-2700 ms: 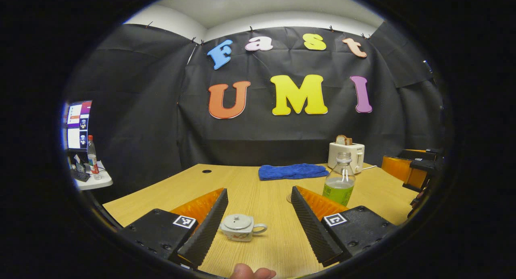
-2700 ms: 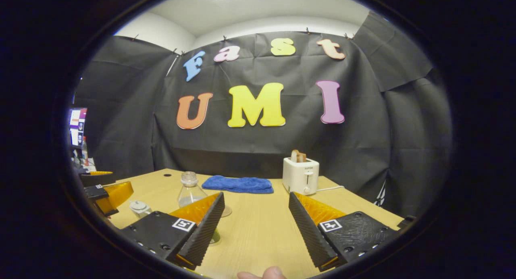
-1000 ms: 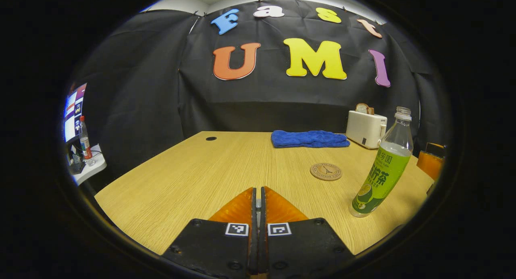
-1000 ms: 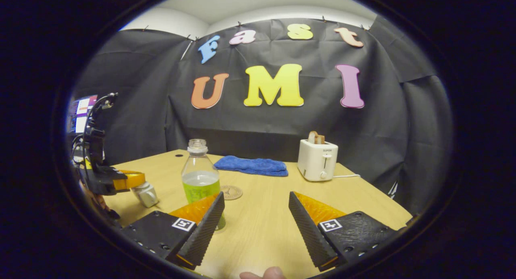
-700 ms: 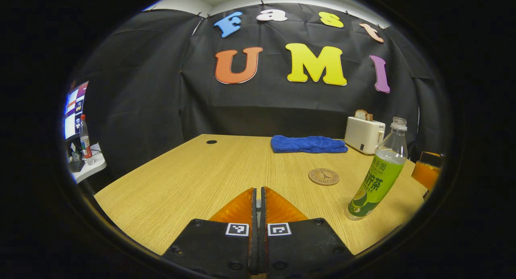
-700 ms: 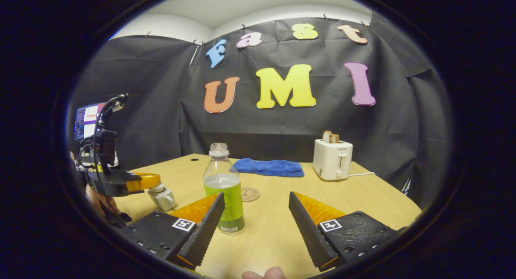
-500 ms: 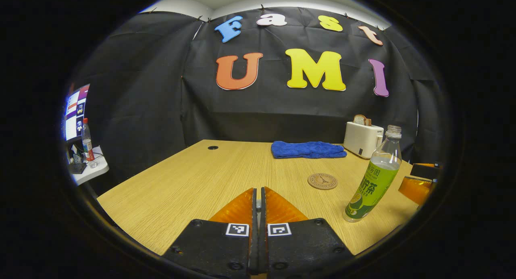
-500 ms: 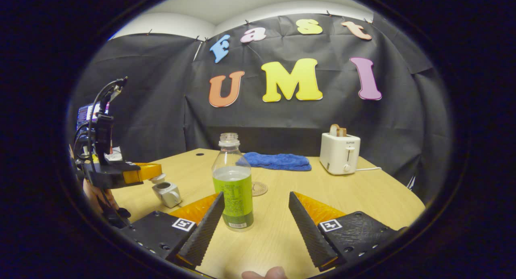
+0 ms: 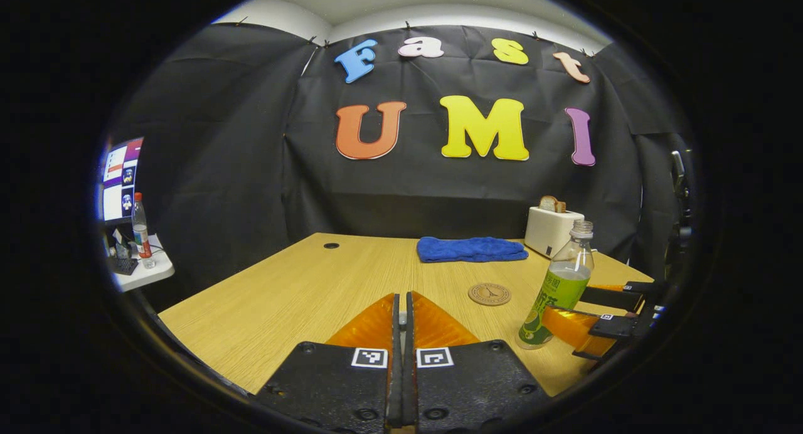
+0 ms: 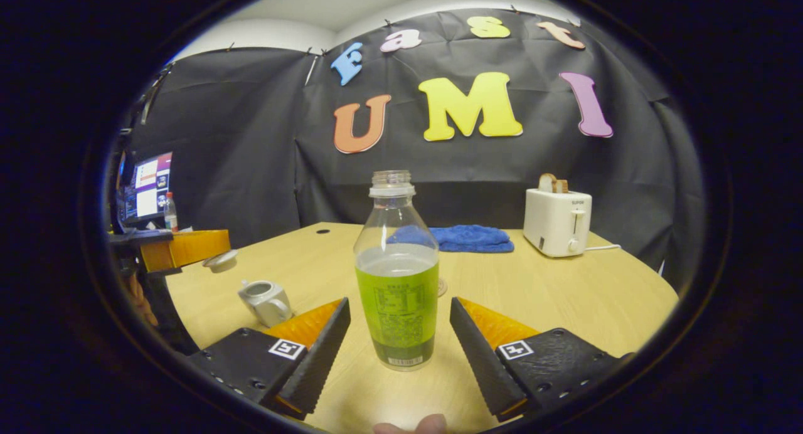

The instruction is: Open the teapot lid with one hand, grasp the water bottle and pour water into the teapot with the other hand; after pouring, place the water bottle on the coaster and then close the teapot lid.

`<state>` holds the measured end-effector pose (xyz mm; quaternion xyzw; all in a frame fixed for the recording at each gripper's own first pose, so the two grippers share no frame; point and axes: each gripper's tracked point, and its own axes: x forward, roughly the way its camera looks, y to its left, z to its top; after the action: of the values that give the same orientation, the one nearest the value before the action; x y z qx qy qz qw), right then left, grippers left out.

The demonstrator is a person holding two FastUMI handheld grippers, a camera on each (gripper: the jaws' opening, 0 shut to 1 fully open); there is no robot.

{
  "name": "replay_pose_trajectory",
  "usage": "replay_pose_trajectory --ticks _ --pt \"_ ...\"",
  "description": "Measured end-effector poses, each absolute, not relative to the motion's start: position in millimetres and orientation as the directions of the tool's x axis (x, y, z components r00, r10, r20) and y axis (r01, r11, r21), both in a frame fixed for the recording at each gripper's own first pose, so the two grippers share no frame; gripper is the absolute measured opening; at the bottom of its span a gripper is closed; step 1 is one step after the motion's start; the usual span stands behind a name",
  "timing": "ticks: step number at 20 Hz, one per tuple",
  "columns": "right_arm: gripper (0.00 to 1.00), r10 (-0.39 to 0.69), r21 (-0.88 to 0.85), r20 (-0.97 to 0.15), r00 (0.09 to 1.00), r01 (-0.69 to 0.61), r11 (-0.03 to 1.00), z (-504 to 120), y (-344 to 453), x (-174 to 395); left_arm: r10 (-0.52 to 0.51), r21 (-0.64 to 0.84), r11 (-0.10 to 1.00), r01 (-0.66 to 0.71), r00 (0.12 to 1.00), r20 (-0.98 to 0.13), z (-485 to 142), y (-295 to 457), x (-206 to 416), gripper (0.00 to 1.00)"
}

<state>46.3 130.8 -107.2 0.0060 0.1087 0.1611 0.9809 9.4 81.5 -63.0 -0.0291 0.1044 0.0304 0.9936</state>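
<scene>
Right gripper view: I see the right claw [image 10: 395, 352] spread wide, its two fingers standing to either side of the water bottle [image 10: 396, 277] without touching it. The bottle stands upright on the wooden surface [image 10: 552, 296], uncapped, with green liquid filling roughly its lower half. To the left of the bottle, the teapot [image 10: 266, 299] sits on the surface with its mouth uncovered. Above and left of the teapot, the left claw [image 10: 216, 255] is clenched on the teapot lid [image 10: 223, 260], holding it in the air clear of the pot. Behind the bottle, an edge of the coaster [image 10: 441, 287] is visible, mostly hidden by the bottle. Farther back lie a blue towel [image 10: 467, 238] and a white toaster [image 10: 557, 221] with bread in its slot. In the left gripper view, I see the left claw's fingers [image 9: 376, 324] pressed together at the bottom centre; the lid itself cannot be made out between them there. The coaster [image 9: 489, 293] lies bare on the surface, just left of the bottle [image 9: 557, 286]. The right claw [image 9: 580, 318] reaches in from the right edge, its fingers beside the lower part of the bottle. A monitor [image 9: 118, 180] and a small side table [image 9: 141, 271] stand at far left, off the surface.
</scene>
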Motion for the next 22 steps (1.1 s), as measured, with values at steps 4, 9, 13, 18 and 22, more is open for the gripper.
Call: replay_pose_trajectory --ticks 4,9,13,18,22 --pt "0.95 0.295 0.059 -0.209 0.932 -0.29 0.955 -107.8 135.2 55.7 0.071 -0.055 0.995 -0.084 0.977 -0.202 -60.5 90.8 3.9 0.03" --pt "0.76 0.28 0.049 -0.218 0.935 -0.276 0.96 -106.7 136.7 63.7 0.077 -0.065 0.994 -0.092 0.976 -0.202 -63.3 101.4 0.8 0.03" --pt "0.73 0.294 -0.086 -0.201 0.934 -0.316 0.945 -86.4 144.2 73.0 0.074 -0.075 0.993 -0.09 0.978 -0.194 -61.9 106.9 1.5 0.03" --pt "0.73 0.297 -0.417 -0.213 0.931 -0.361 0.834 -69.7 161.0 100.3 0.067 -0.071 0.994 -0.08 0.984 -0.165 -55.7 111.7 0.8 0.03" --pt "0.73 0.278 -0.669 -0.18 0.944 -0.325 0.669 -62.6 168.1 118.8 0.078 -0.08 0.992 -0.092 0.983 -0.164 -59.5 124.8 -1.4 0.03"
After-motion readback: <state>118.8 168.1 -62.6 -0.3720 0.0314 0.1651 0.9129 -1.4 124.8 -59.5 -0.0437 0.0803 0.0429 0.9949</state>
